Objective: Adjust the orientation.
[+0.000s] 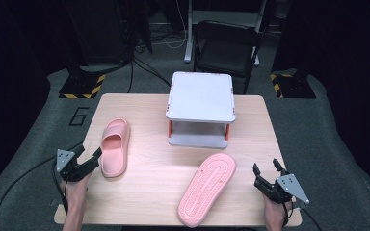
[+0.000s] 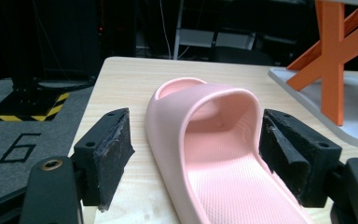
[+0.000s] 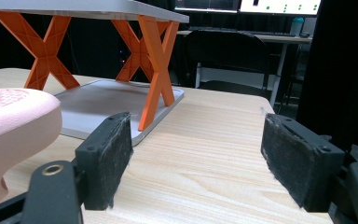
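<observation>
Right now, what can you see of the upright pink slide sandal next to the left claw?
The upright pink foam-like slide sandal lies sole-down on the left part of the light wooden table, toe end pointing away from the person. It has one broad arched strap and a finely dotted footbed. The left claw straddles its heel end, jaws wide open; the left pad is clear of it, the right pad's contact I cannot tell.

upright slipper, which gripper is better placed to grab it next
Left. The left gripper has its open jaws around the upright slipper; the right gripper sits beside the overturned slipper.
</observation>
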`<state>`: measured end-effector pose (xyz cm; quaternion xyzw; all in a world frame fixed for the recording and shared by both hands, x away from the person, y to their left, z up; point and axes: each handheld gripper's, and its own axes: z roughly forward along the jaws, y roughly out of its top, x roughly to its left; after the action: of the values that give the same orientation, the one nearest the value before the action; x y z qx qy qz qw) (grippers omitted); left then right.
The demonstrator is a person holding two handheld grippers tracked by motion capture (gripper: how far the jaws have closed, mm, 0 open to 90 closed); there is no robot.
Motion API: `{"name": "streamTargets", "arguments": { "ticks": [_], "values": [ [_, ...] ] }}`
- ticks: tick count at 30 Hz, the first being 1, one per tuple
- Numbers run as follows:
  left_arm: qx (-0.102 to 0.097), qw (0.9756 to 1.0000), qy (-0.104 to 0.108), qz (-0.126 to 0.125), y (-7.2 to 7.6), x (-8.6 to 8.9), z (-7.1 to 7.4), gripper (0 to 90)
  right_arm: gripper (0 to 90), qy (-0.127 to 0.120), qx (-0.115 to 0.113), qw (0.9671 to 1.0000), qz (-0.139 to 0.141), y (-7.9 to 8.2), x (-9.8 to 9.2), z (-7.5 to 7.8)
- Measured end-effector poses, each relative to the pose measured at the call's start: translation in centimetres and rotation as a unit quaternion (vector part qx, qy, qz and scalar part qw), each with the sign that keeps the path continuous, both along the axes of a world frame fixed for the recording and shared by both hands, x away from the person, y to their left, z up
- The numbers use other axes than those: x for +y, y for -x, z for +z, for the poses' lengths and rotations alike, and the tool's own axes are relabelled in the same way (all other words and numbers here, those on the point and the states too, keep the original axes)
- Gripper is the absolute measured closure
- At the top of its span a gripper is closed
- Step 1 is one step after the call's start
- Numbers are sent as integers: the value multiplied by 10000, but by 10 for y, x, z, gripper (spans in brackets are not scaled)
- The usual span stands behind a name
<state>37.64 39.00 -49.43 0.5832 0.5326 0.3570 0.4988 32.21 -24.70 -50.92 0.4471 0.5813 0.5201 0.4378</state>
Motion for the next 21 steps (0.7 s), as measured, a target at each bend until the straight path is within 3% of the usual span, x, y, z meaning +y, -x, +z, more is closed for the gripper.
{"name": "streamTargets", "arguments": {
  "ticks": [13, 21],
  "values": [
    [171, 9995, -240, -106, -16, -12, 5, 268, 243, -144, 6, 9999, -84, -2, 1, 1],
    [268, 9992, -288, -97, -22, -14, 0, 268, 244, 14, 14, 10000, -41, -5, 5, 1]
  ]
}}
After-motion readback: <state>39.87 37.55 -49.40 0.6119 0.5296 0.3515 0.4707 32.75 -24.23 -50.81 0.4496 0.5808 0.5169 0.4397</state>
